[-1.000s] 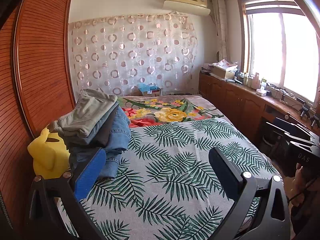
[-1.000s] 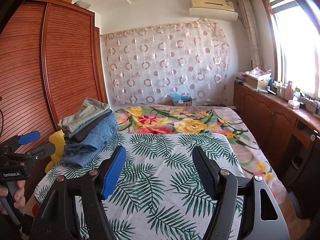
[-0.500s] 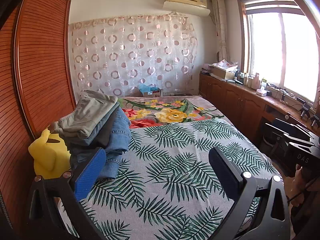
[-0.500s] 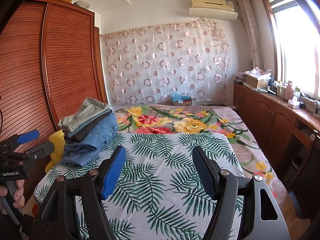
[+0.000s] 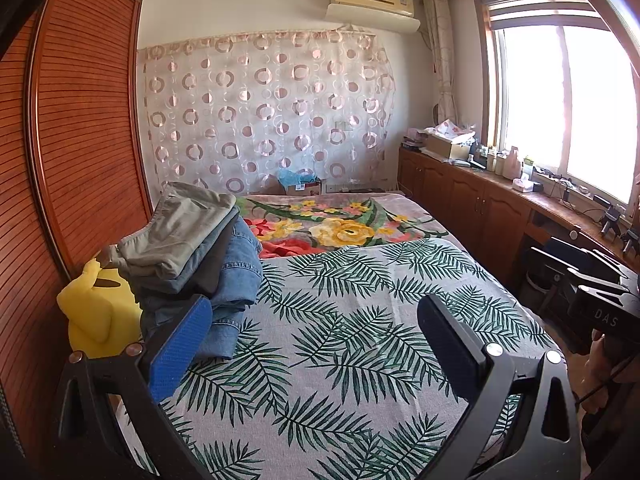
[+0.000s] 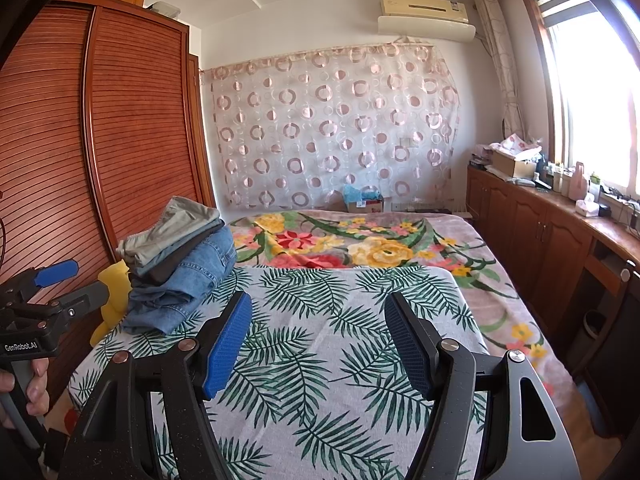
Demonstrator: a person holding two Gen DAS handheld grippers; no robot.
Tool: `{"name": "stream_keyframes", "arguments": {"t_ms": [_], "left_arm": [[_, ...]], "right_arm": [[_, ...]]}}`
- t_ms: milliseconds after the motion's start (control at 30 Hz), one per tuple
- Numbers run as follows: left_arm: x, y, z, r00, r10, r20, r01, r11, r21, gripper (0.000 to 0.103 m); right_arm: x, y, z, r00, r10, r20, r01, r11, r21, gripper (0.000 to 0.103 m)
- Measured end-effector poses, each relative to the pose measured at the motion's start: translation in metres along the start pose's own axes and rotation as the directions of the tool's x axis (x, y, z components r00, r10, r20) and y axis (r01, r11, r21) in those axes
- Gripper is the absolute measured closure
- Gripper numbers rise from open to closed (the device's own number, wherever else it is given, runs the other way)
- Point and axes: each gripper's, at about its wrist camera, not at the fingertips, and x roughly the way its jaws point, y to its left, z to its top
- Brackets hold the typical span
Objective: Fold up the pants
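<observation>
so here's how things lie: a stack of folded pants (image 5: 188, 256) is piled at the left edge of the palm-leaf printed bedspread (image 5: 352, 344), right beside a yellow plush toy (image 5: 96, 312) that is wedged between the stack and the reddish-brown slatted wardrobe (image 5: 80, 120). counted from the top of the stack: one grey-green pair, then what looks like one dark grey pair and one near-black pair, then blue denim at the bottom that could be one pair or two, so four or five in all, hard to be sure from the folds. no loose pair is seen spread on the bedspread in front of the stack. the left gripper (image 5: 312, 340) is held released, jaws wide apart, nothing between them, hovering above the near part of the bedspread just right of the stack; the right gripper (image 6: 316, 336) is likewise slack and empty, further right of the stack. two grippers, two blue-padded fingers seen on each. this scene would fit a finished pile with all pairs already folded, or a pile waiting for a pair to be pulled off and laid out, and it can't be told which. if a pair is to be handled, the waistband corners are best pinched one per gripper so the fabric hangs square, and the top pair should be lifted clear so the stack isn't dragged toward the plush toy. also counted: one floral blanket (image 6: 360, 240) beyond the stack, one air conditioner (image 5: 372, 0) high above it.
</observation>
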Motion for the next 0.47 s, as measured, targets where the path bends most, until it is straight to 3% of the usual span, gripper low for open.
{"name": "stream_keyframes", "arguments": {"t_ms": [467], "left_arm": [[-0.0011,-0.0001,0.0016,1.0,-0.003,0.0,0.003,1.0,-0.002,0.0]], "right_arm": [[-0.0004,0.0017,-0.0004,1.0,-0.002,0.001,0.002,1.0,-0.001,0.032]]}}
